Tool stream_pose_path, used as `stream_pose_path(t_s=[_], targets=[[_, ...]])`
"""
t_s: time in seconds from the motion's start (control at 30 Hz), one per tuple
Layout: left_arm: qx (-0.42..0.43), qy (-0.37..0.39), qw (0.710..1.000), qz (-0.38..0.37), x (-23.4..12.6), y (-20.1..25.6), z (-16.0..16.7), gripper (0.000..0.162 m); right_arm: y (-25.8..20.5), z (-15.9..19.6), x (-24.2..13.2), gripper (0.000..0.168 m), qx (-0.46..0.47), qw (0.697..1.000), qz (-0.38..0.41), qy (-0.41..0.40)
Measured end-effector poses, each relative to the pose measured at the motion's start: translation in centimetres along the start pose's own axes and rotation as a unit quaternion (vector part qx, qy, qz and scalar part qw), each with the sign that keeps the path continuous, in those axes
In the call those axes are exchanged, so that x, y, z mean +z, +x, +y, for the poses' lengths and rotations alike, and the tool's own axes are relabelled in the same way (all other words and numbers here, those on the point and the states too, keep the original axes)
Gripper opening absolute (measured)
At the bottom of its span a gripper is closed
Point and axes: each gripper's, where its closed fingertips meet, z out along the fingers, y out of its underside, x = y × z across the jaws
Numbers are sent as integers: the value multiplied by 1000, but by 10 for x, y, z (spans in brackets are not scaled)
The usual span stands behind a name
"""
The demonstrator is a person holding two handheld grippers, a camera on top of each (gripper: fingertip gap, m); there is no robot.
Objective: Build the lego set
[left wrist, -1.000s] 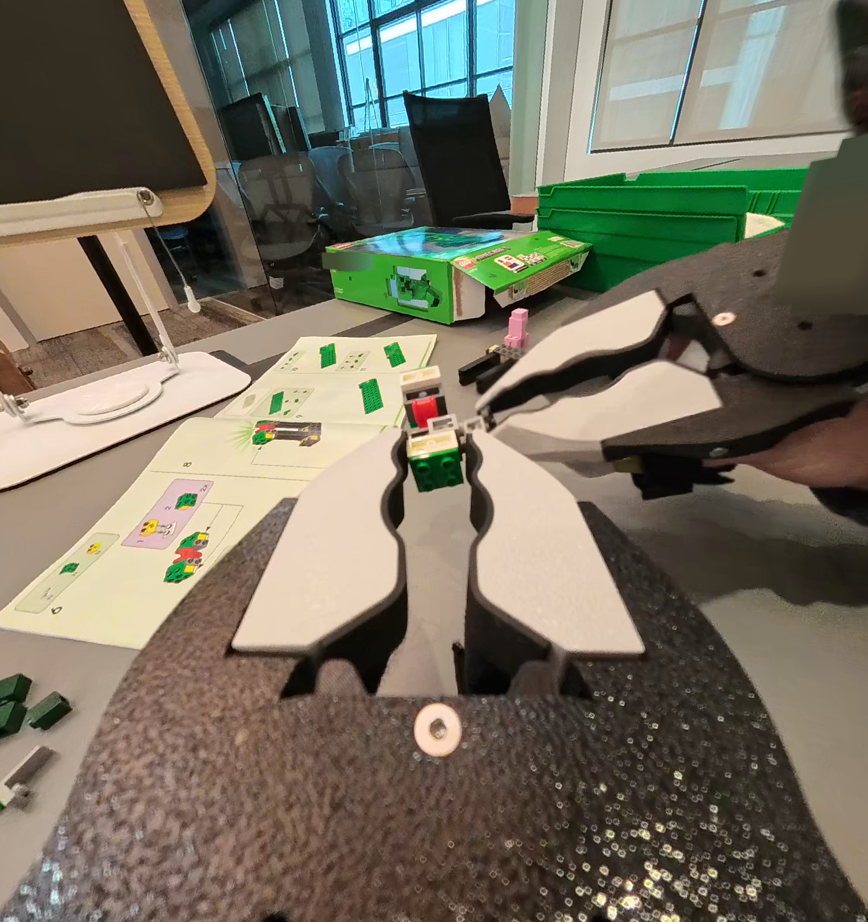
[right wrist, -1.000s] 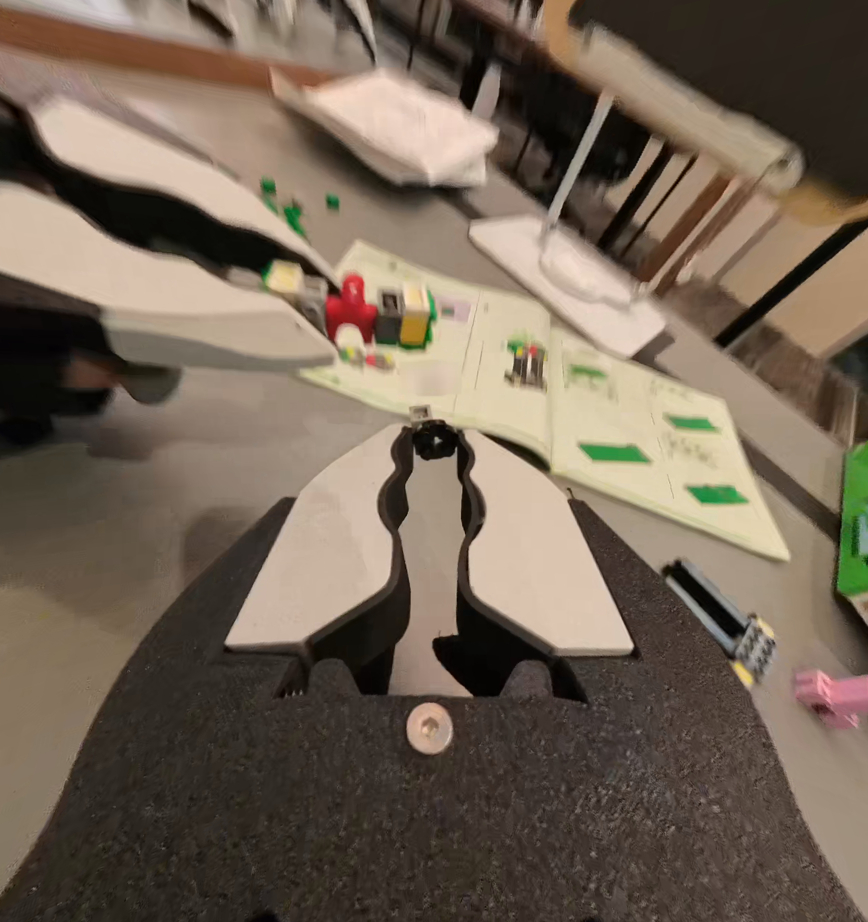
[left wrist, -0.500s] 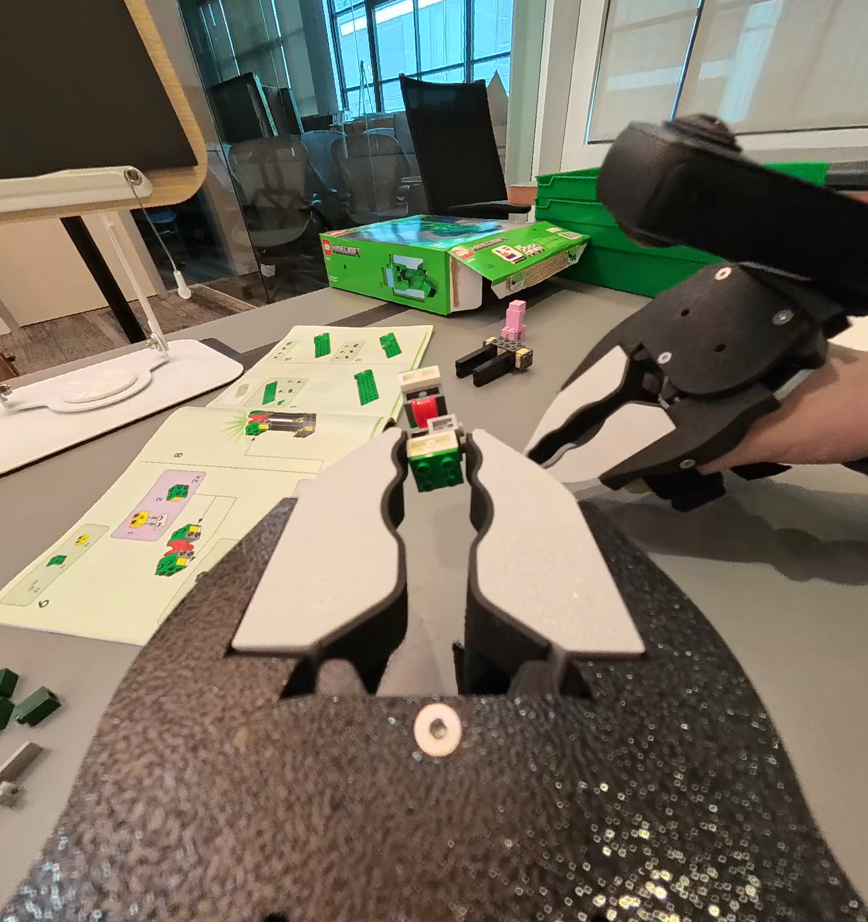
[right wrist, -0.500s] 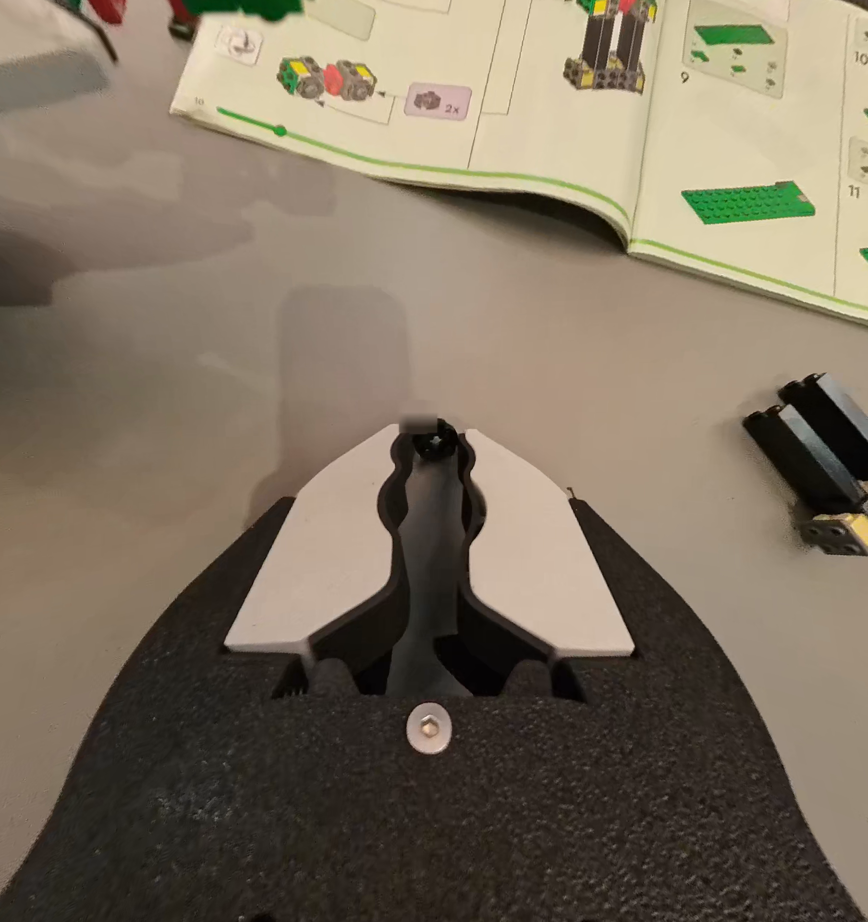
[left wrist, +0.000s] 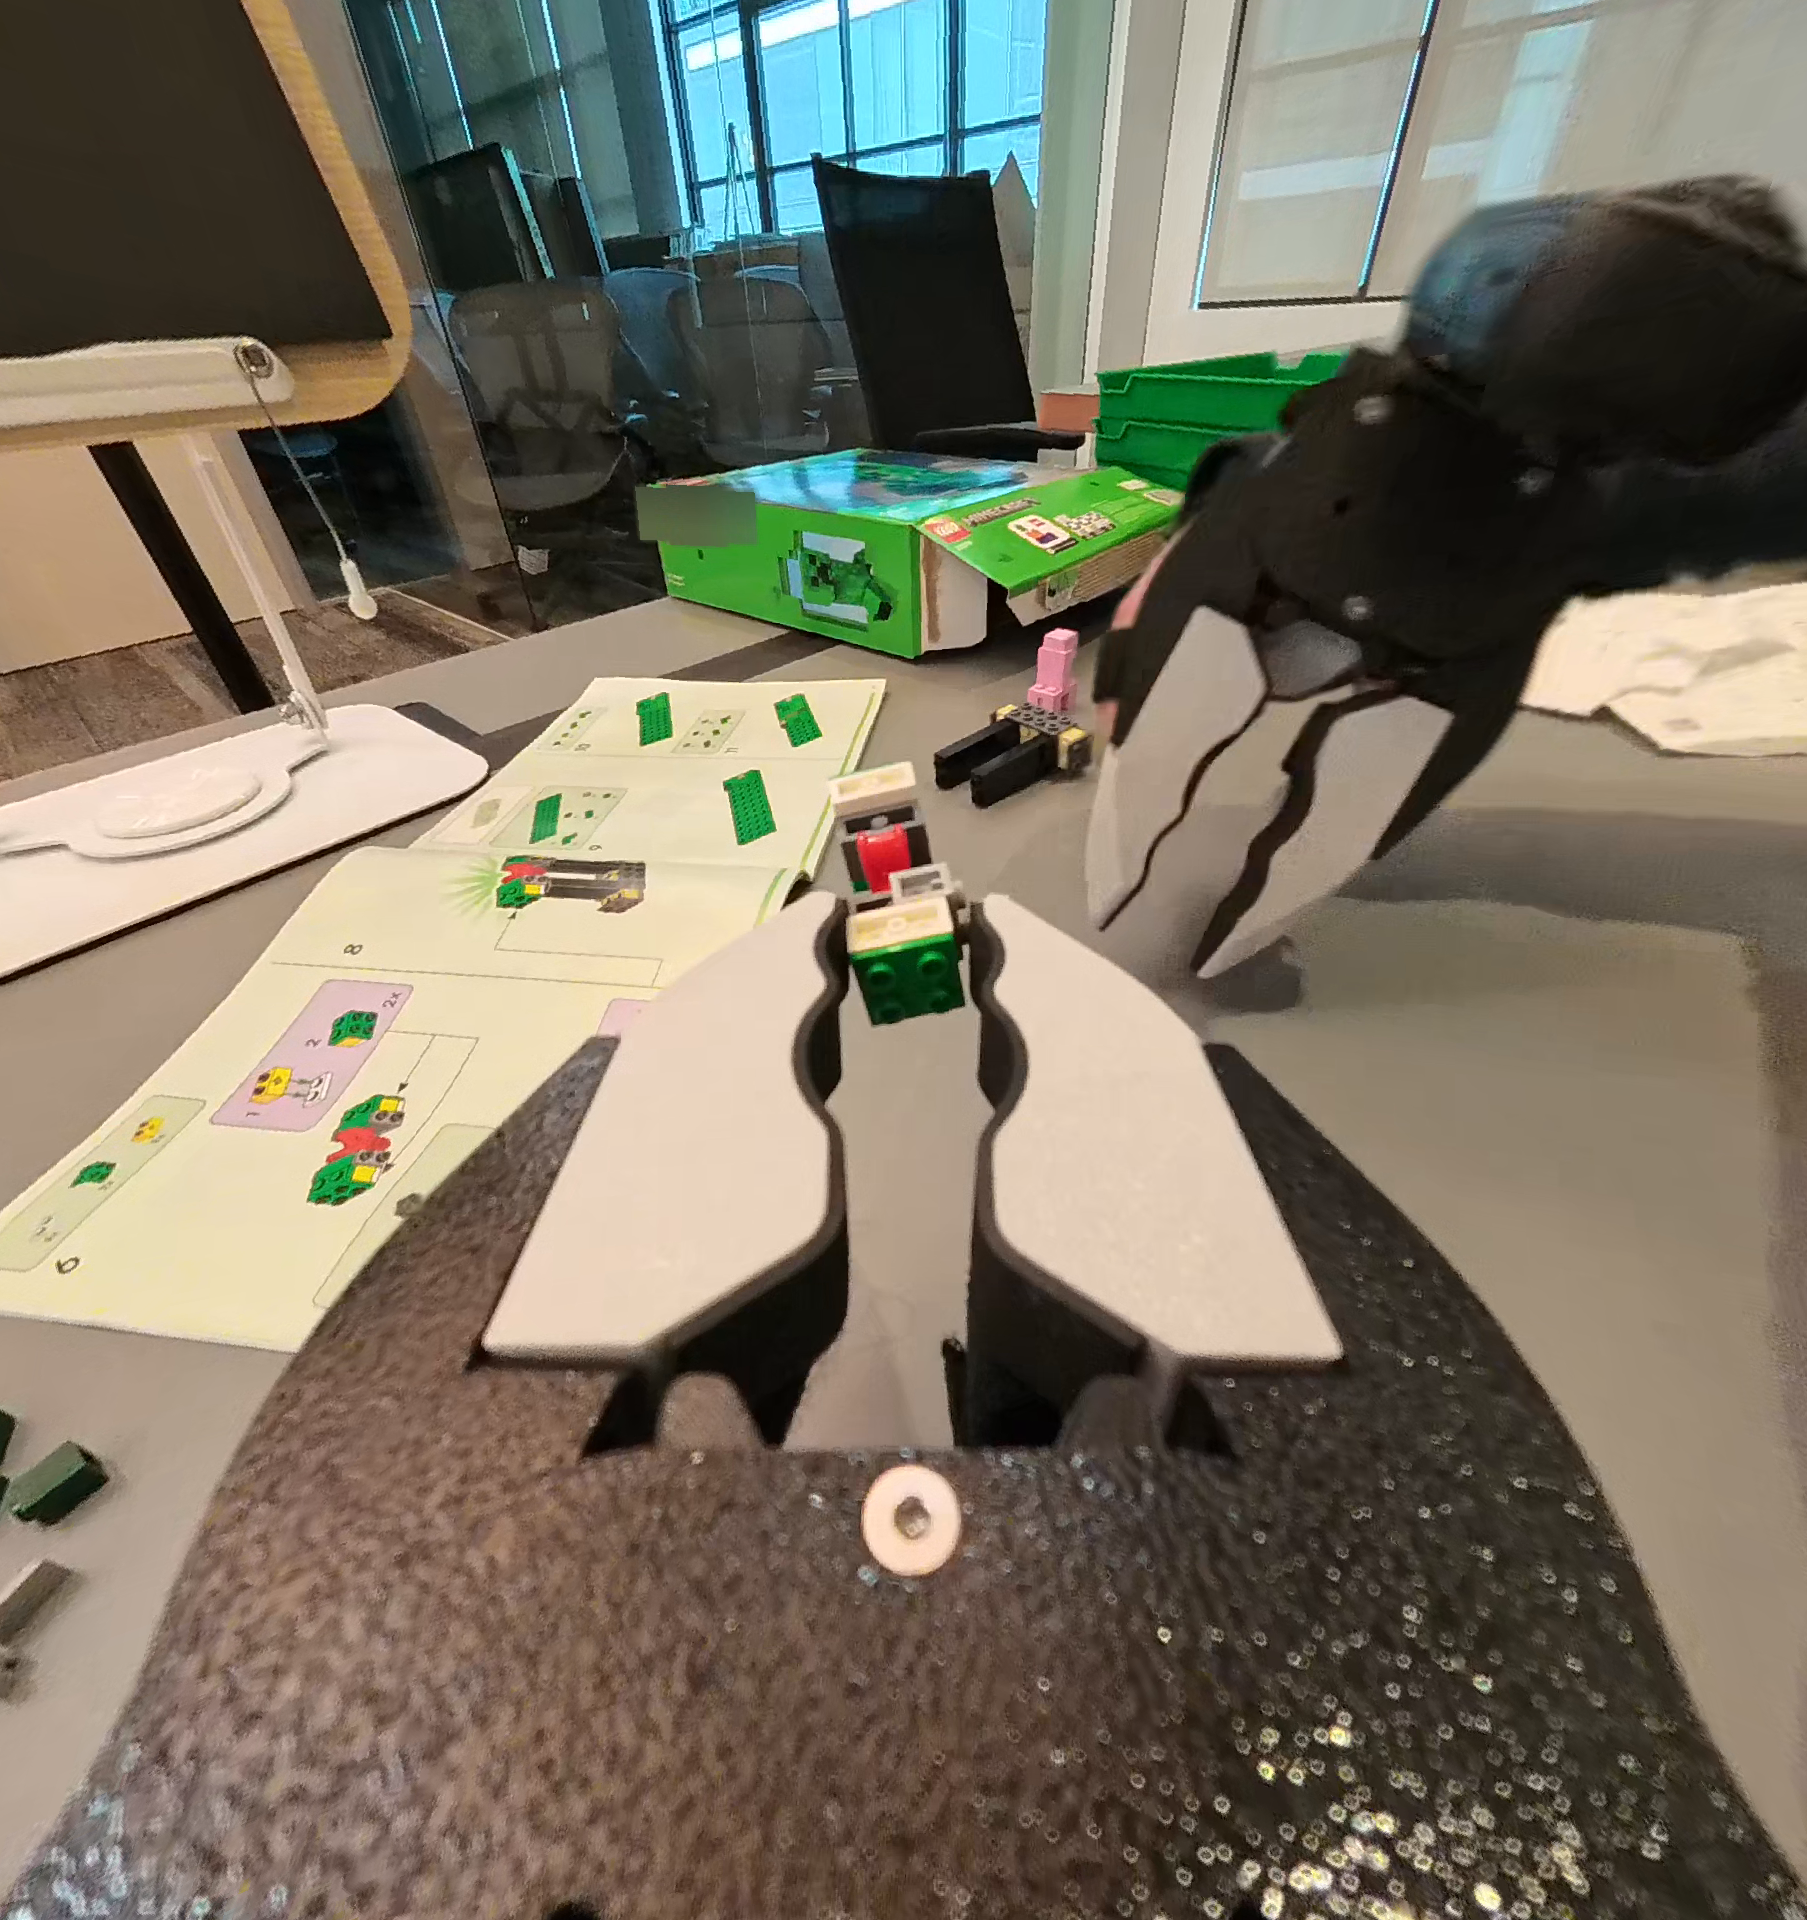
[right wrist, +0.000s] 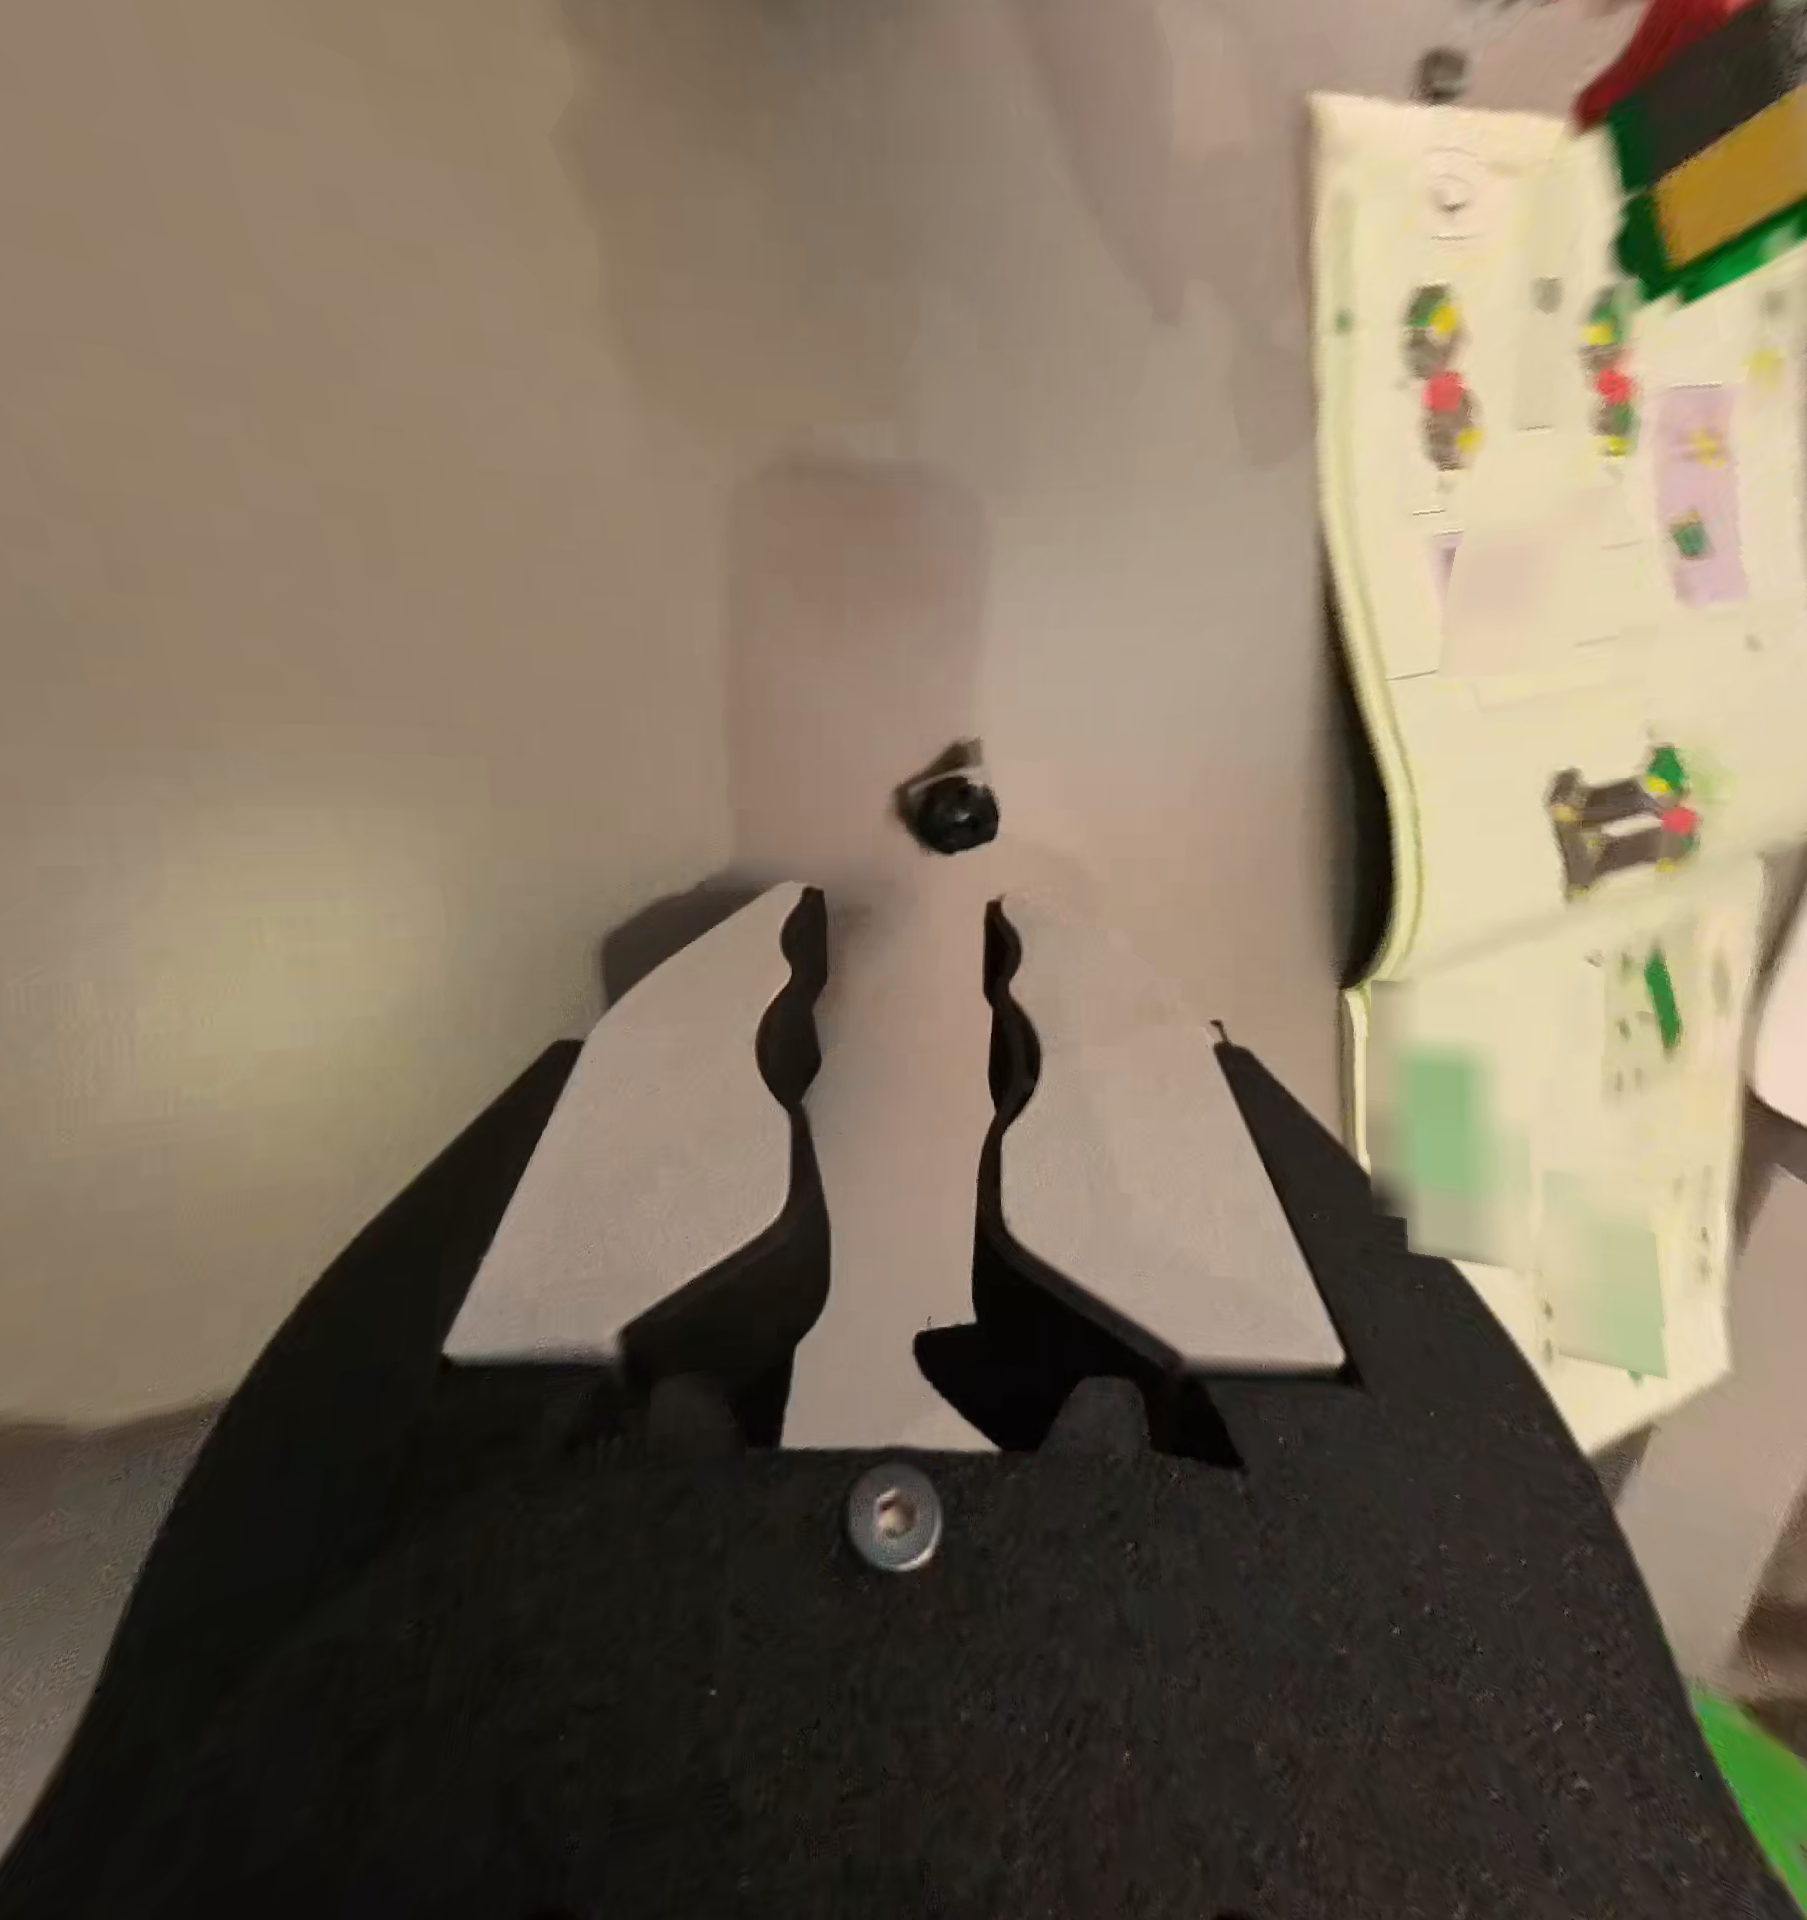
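Note:
My left gripper (left wrist: 906, 925) is shut on a small lego assembly (left wrist: 904, 966) of green, white, red and black bricks and holds it above the grey table. The assembly also shows blurred at the top right of the right wrist view (right wrist: 1709, 156). My right gripper (right wrist: 904, 904) is open and empty, and points down at the table. A small black round piece (right wrist: 949, 814) lies on the table just beyond its fingertips. In the left wrist view the right gripper (left wrist: 1159, 940) stands to the right of the assembly, tips near the table.
An open instruction booklet (left wrist: 359, 1039) lies left of centre, also in the right wrist view (right wrist: 1564, 623). Behind are a green set box (left wrist: 826, 561), a black leg assembly (left wrist: 1013, 753) and a pink figure (left wrist: 1055, 665). Dark green bricks (left wrist: 5, 1465) lie at the near left; a white stand base (left wrist: 203, 790) is at the far left. My right fingertips sit around 12 centimetres from my left ones.
My right gripper moved away from the assembly, tipped down to the table, opened and let go of the small black piece. My left gripper kept hold of the assembly.

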Motion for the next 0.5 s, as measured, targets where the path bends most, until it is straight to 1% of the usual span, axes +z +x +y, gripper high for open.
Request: stream_pose_path(t_s=[0.07,0.13,0.2,0.27,0.33,0.4,0.5], targets=[[2,1,1000,0,-1,0,-1,21,3,3,0,29,-5,998,-58,14],[5,2,1000,2,-1,0,-2,21,12,-5,-3,27,-16,994,-95,49],[7,2,1000,0,-2,-2,-1,21,18,-12,-3,25,-34,989,-130,62],[6,0,1000,-1,-2,-3,0,21,14,-14,-1,18,-56,980,-184,55],[2,-2,1000,0,-2,-4,1,21,9,-14,4,18,-78,971,-221,35],[-3,-3,1000,2,-1,-4,2,21,11,-13,11,22,-115,968,-222,19],[-5,-6,1000,5,0,-5,4,21,13,-12,15,21,-157,962,-222,13]])
